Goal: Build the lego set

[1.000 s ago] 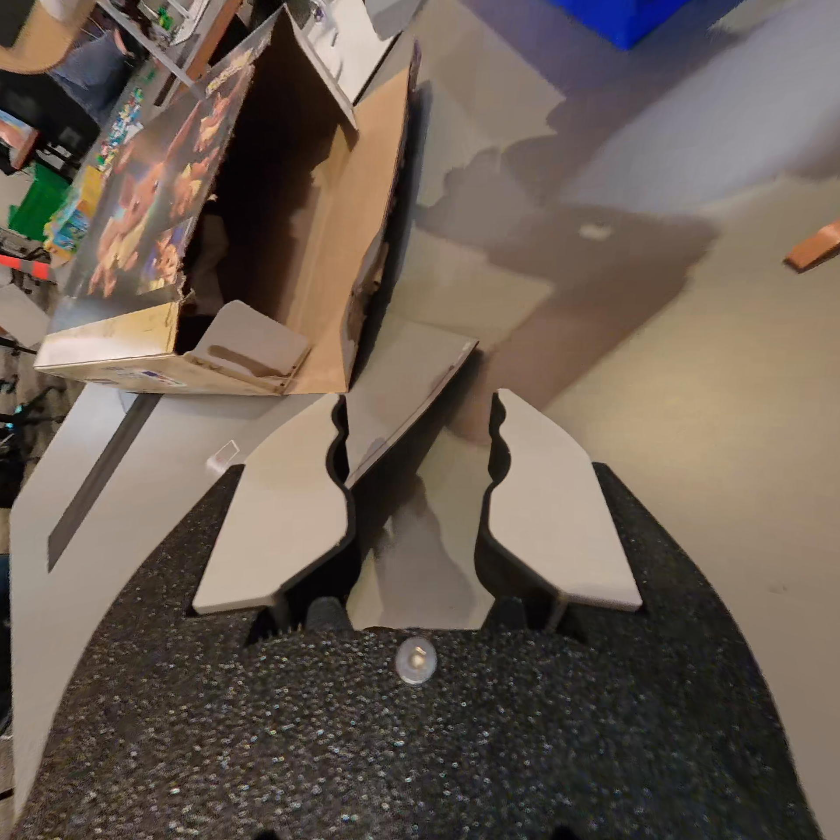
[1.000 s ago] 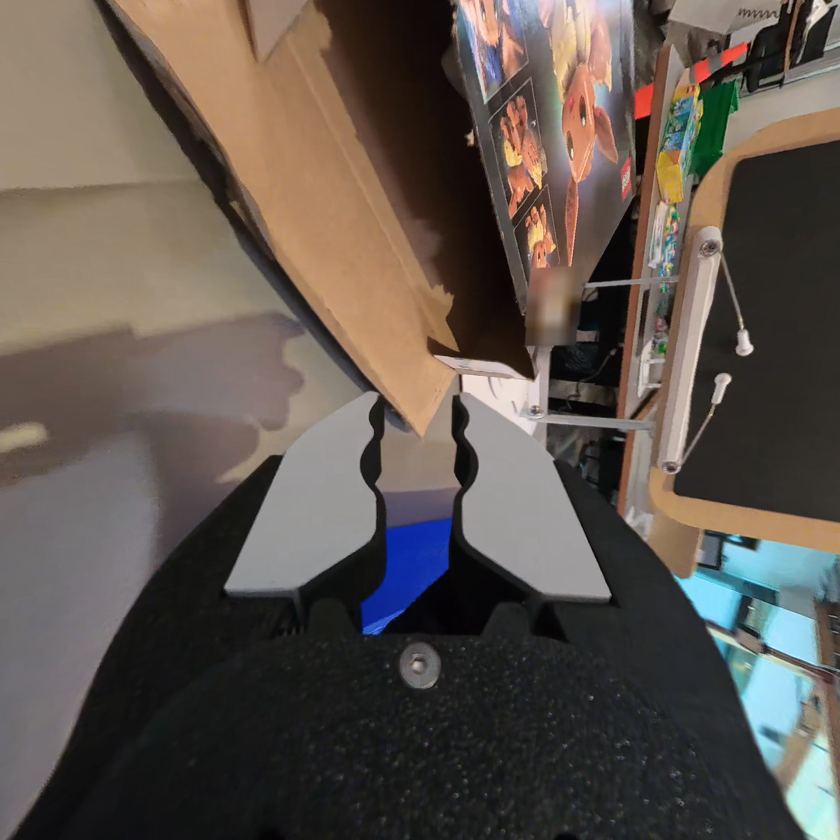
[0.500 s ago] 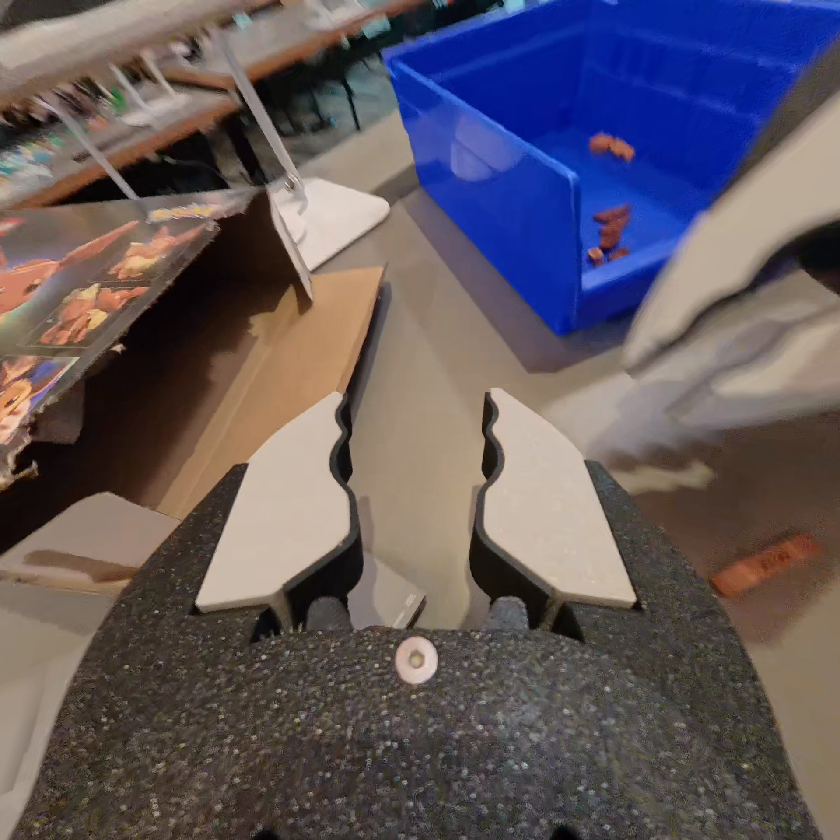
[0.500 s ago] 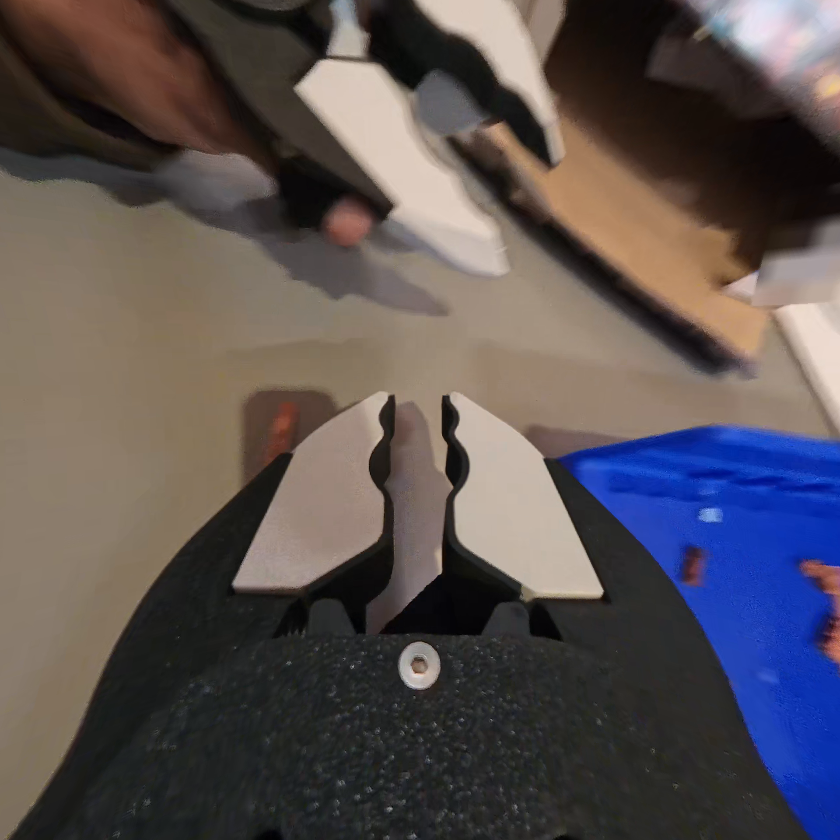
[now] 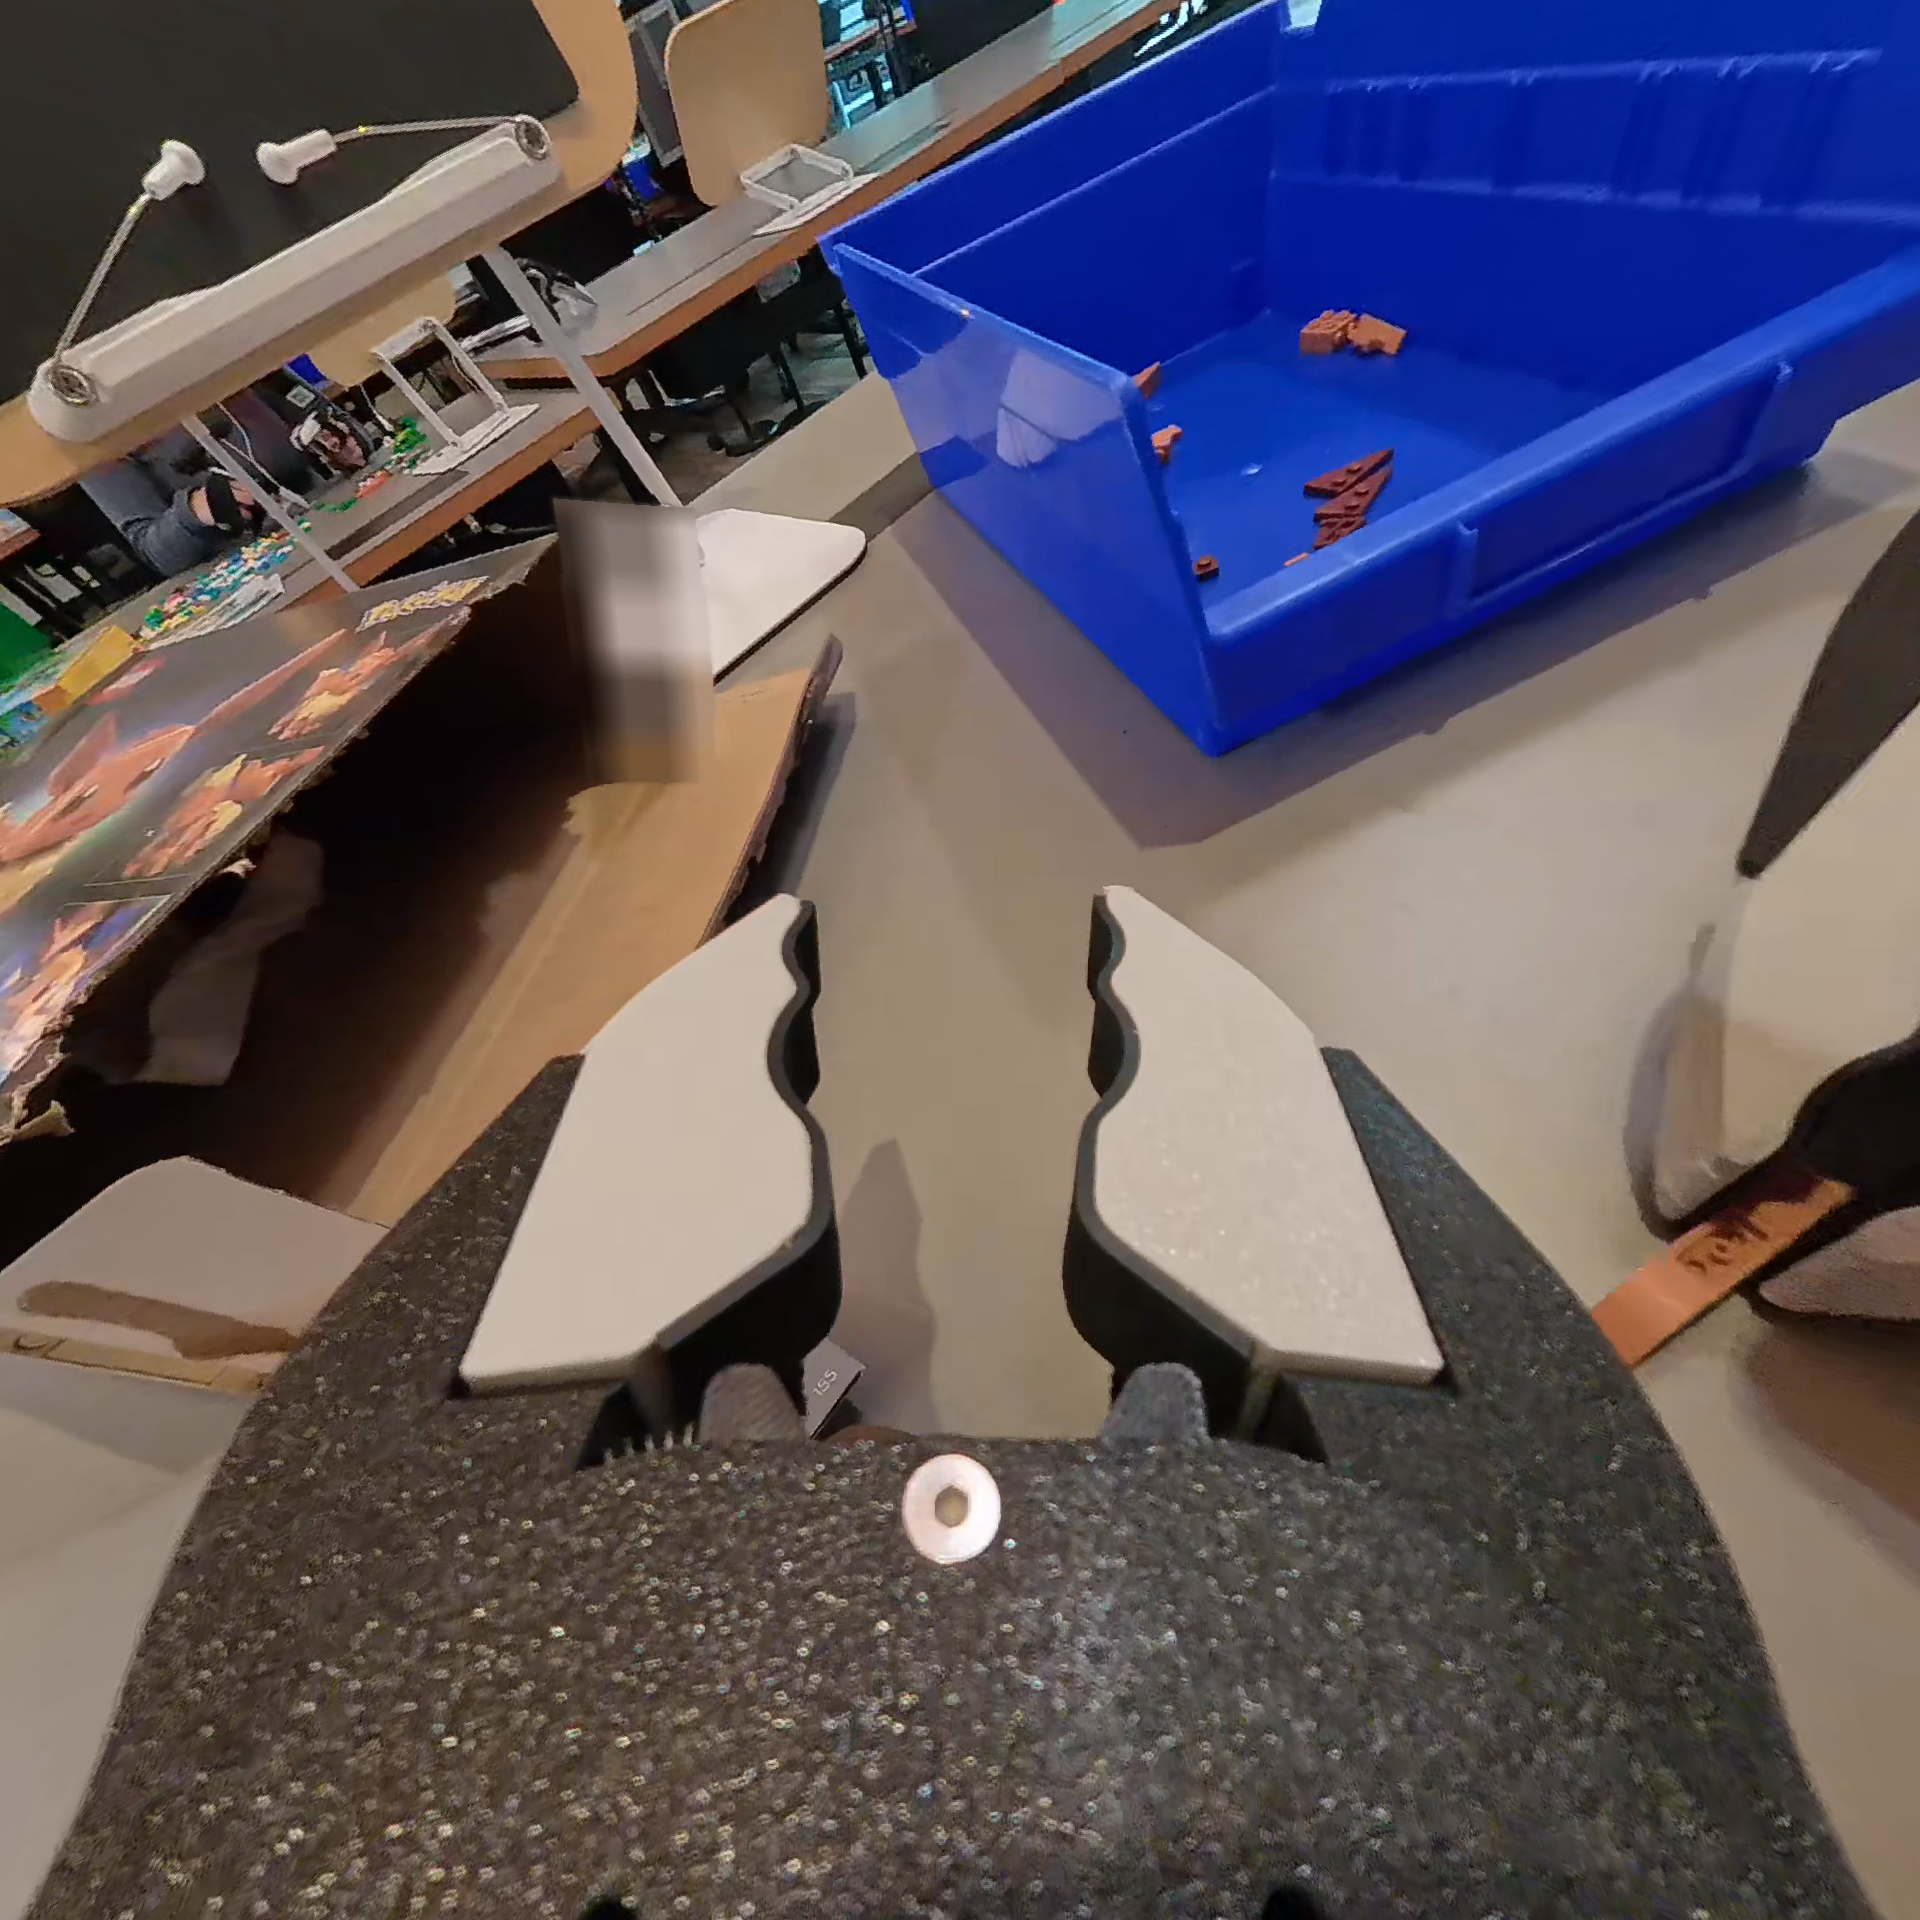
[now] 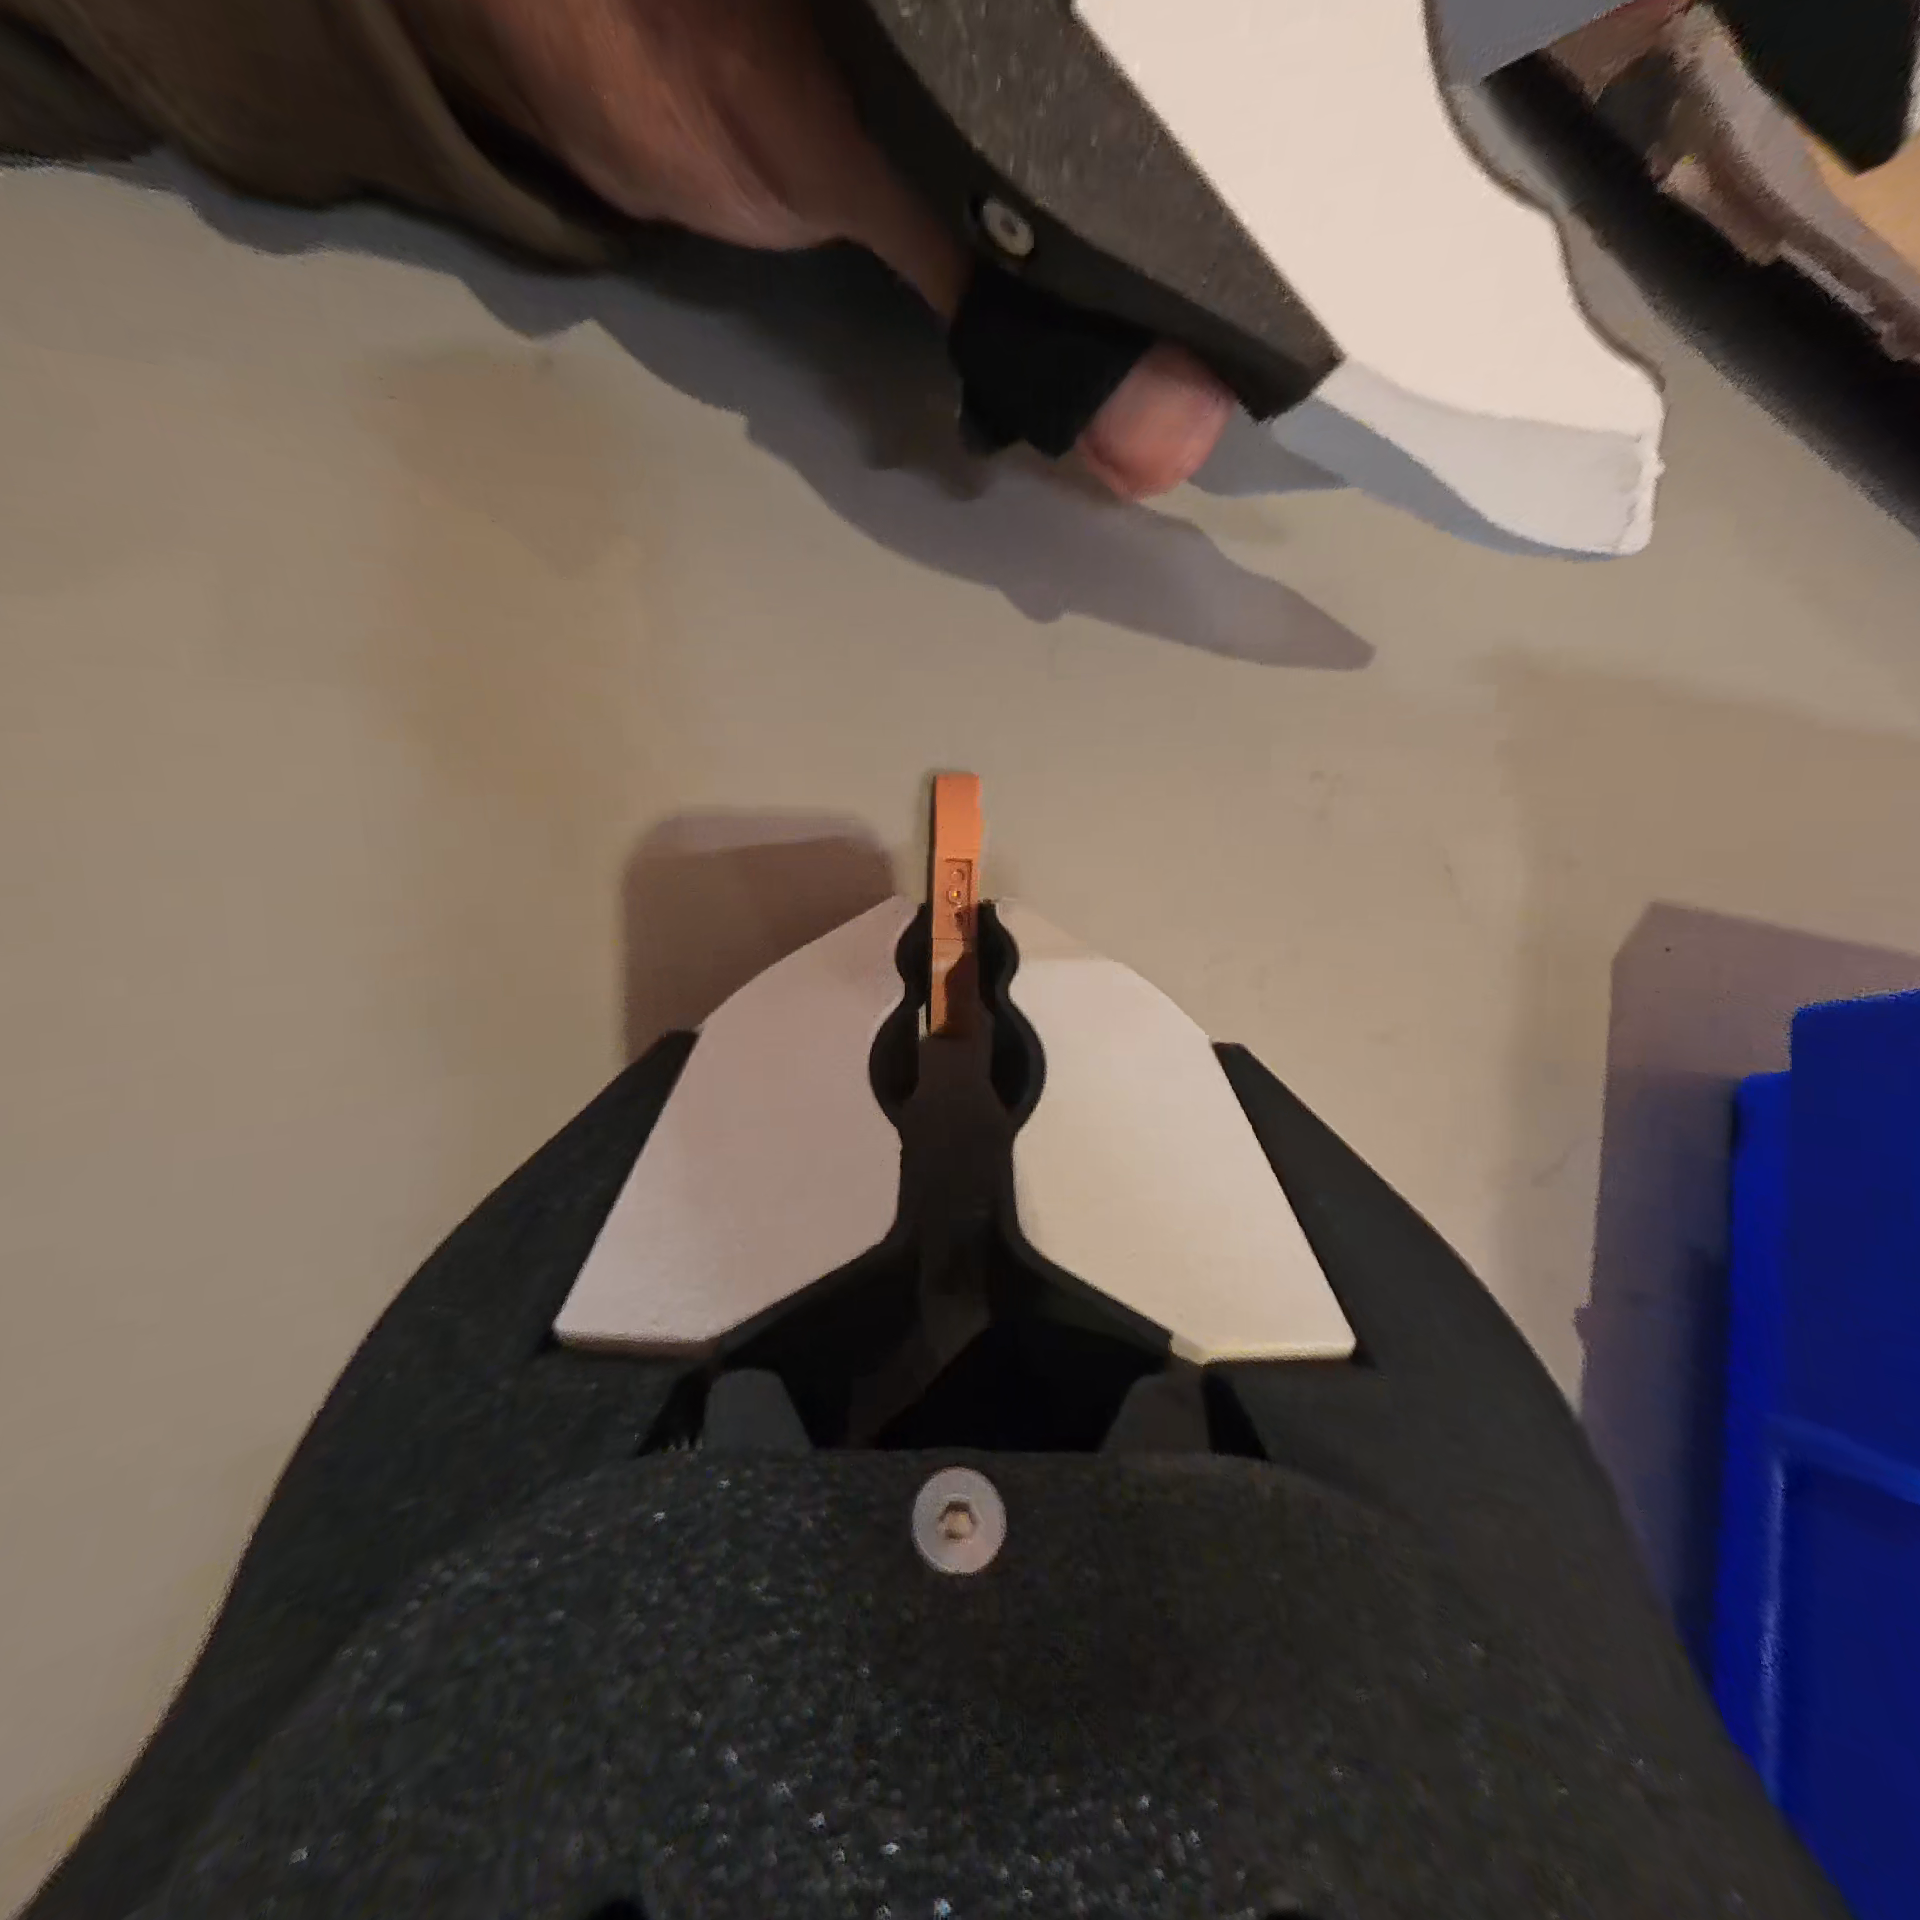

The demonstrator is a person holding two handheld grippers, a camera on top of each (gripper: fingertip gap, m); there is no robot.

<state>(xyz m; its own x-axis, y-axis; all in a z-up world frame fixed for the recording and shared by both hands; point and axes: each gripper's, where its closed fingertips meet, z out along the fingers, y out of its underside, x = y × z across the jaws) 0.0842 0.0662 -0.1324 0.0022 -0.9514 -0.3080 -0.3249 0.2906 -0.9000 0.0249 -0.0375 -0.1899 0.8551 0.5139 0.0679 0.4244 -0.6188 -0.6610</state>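
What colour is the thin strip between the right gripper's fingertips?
Orange-brown. The strip shows best in the right wrist view, standing on edge between the right gripper's nearly closed fingertips.

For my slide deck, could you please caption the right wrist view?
Right gripper shut on a thin orange strip above the grey table.

1. The left gripper (image 5: 951, 914) is held low over the surface, its two pale fingers spread wide with only bare surface between them.
2. A hand (image 6: 727, 125) in a dark fingerless glove grips it, thumb tip bare.
3. The right gripper (image 6: 957, 914) points downward, jaws nearly closed, apparently pinching something thin.
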